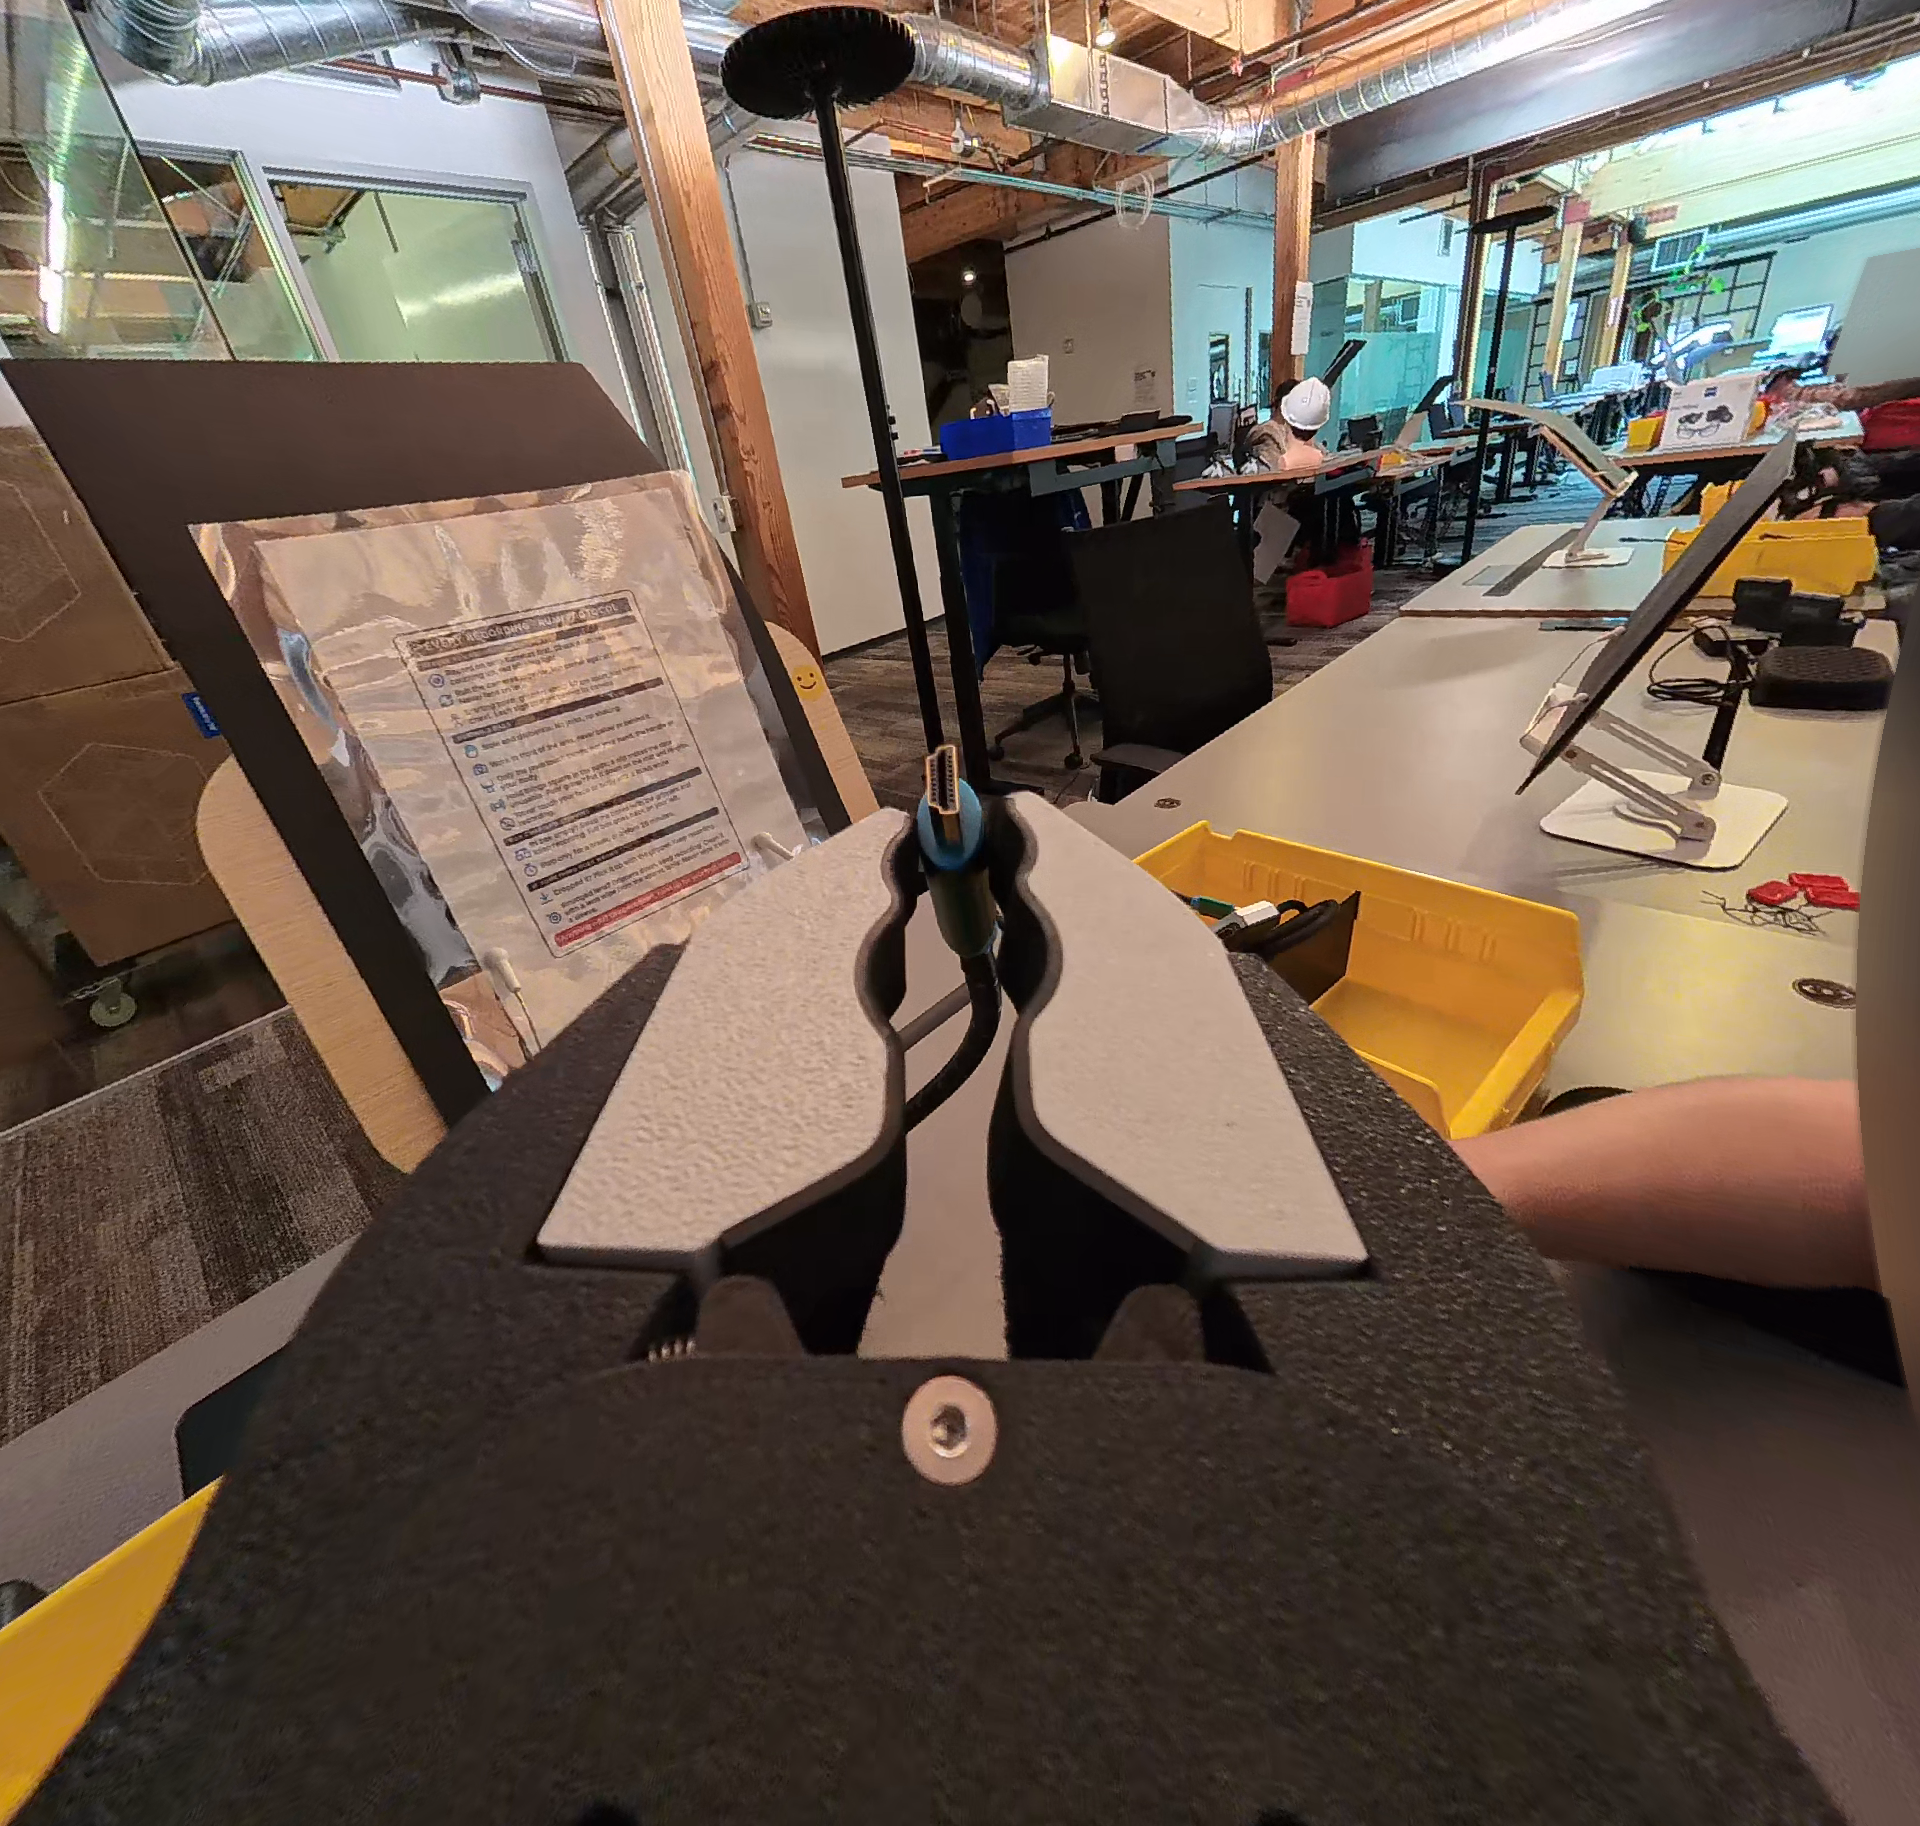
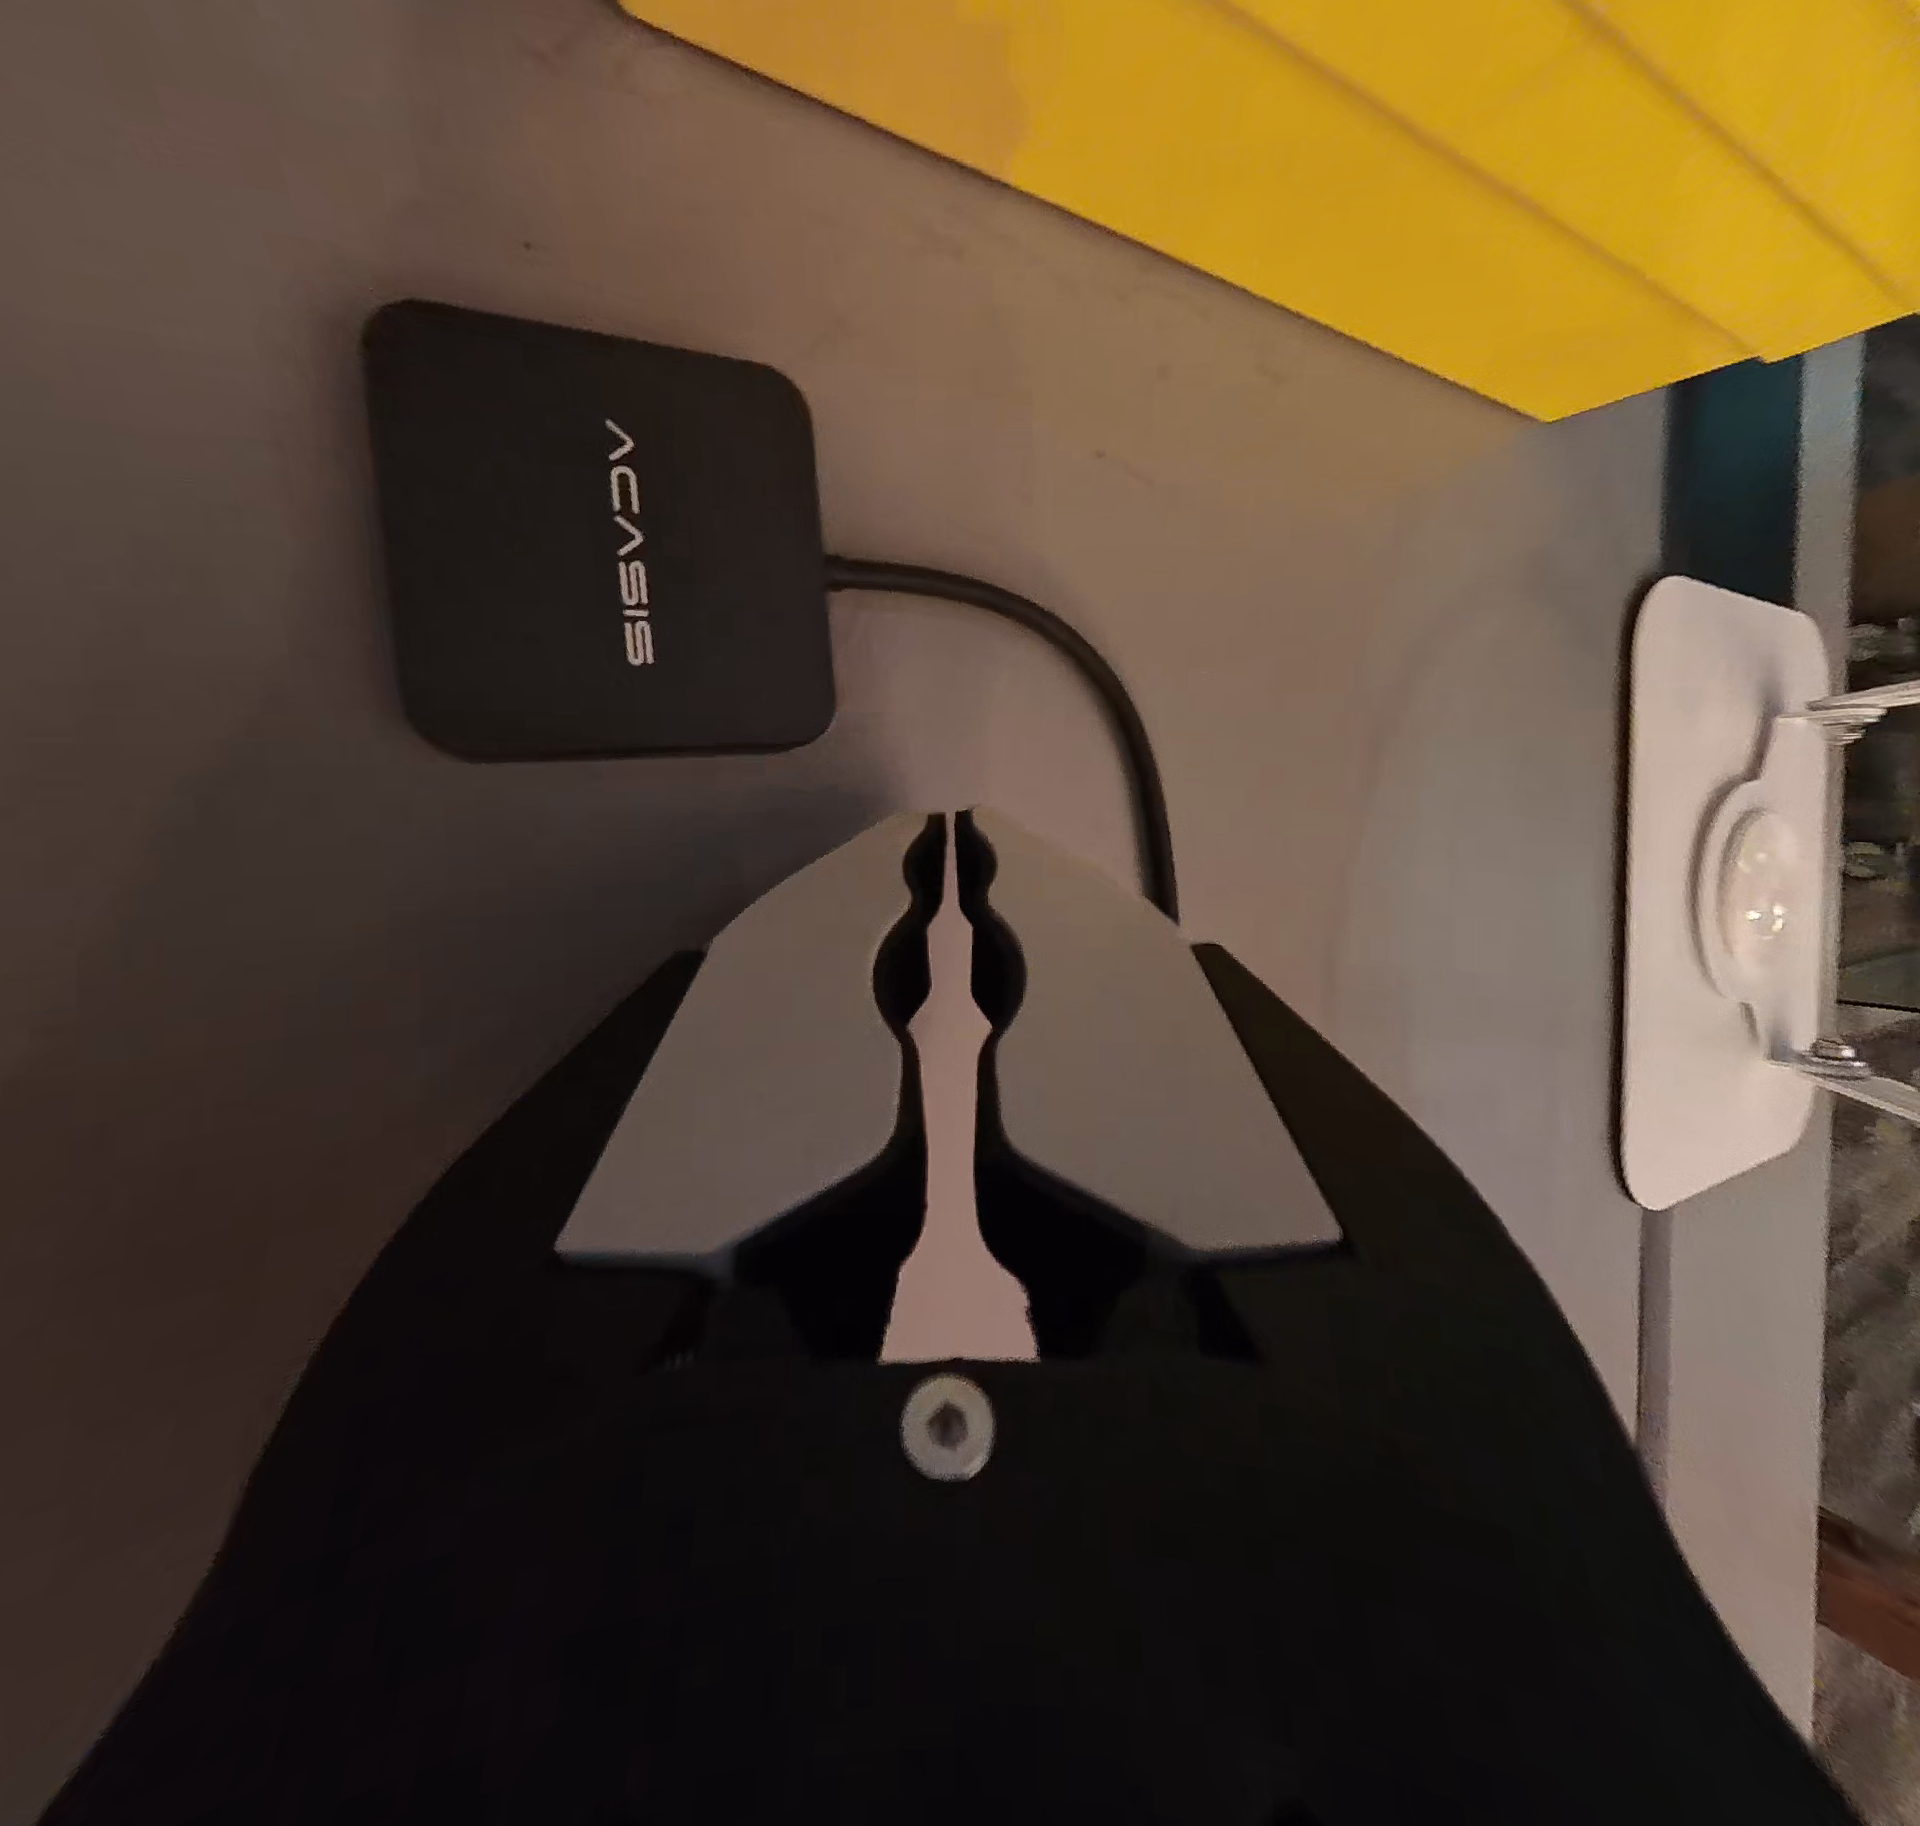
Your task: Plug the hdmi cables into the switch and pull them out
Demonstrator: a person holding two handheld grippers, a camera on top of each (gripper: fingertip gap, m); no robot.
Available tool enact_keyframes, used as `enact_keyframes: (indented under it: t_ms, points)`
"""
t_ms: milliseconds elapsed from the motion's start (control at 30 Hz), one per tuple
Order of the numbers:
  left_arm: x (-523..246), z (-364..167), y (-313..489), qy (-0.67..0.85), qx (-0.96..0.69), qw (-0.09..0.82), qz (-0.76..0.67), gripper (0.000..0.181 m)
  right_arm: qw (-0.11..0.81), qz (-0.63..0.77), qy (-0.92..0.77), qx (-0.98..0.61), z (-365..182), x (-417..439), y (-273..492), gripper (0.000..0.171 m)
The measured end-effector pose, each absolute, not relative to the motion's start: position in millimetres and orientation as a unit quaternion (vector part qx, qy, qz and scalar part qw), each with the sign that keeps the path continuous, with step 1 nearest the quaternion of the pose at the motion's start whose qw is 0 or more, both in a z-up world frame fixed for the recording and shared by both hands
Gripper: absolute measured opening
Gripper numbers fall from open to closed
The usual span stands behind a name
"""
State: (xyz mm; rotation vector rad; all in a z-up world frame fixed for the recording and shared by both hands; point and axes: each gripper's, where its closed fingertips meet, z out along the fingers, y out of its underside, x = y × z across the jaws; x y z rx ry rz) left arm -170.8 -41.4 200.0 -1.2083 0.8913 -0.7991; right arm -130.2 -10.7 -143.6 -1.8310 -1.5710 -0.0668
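The left gripper (image 1: 961, 857) has its fingers clamped on the HDMI cable (image 1: 951, 846), plug free in the air. The right gripper (image 2: 951, 820), fingers together and empty, hovers near the switch (image 2: 597, 540) on the surface (image 2: 208, 841). Plugging seems not yet done; pulling out remains.

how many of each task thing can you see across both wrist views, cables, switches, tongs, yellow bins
hdmi cable plug, held in the left tongs: 1
switch, a black box with its own lead, on the table: 1
tongs, left plus the right tongs, shut and empty: 2
yellow bin in the left view: 1
Total: 5
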Motion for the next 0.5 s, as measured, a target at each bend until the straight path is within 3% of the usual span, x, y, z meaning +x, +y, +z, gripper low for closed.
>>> enact_keyframes:
  t_ms: [133,200,267,333,433,500]
  points:
    - [-168,198,-41,0.397,-0.536,0.657,-0.351,0.012,0.367,0.038,-0.599,-0.711,-134,-142,-21,0.005]
    - [-166,197,-41,0.398,-0.538,0.656,-0.348,0.012,0.347,0.127,-0.604,-0.706,-131,-159,-44,0.028]
    - [-164,196,-41,0.399,-0.540,0.656,-0.345,0.012,0.333,0.168,-0.577,-0.727,-128,-170,-52,0.037]
    - [-165,196,-41,0.400,-0.539,0.657,-0.343,0.012,0.329,0.209,-0.544,-0.743,-126,-184,-60,0.057]
    - [-167,198,-43,0.400,-0.538,0.658,-0.344,0.012,0.325,0.189,-0.518,-0.768,-136,-186,-54,0.072]
    - [-170,200,-44,0.397,-0.535,0.660,-0.345,0.012,0.314,0.182,-0.516,-0.776,-144,-181,-50,0.072]
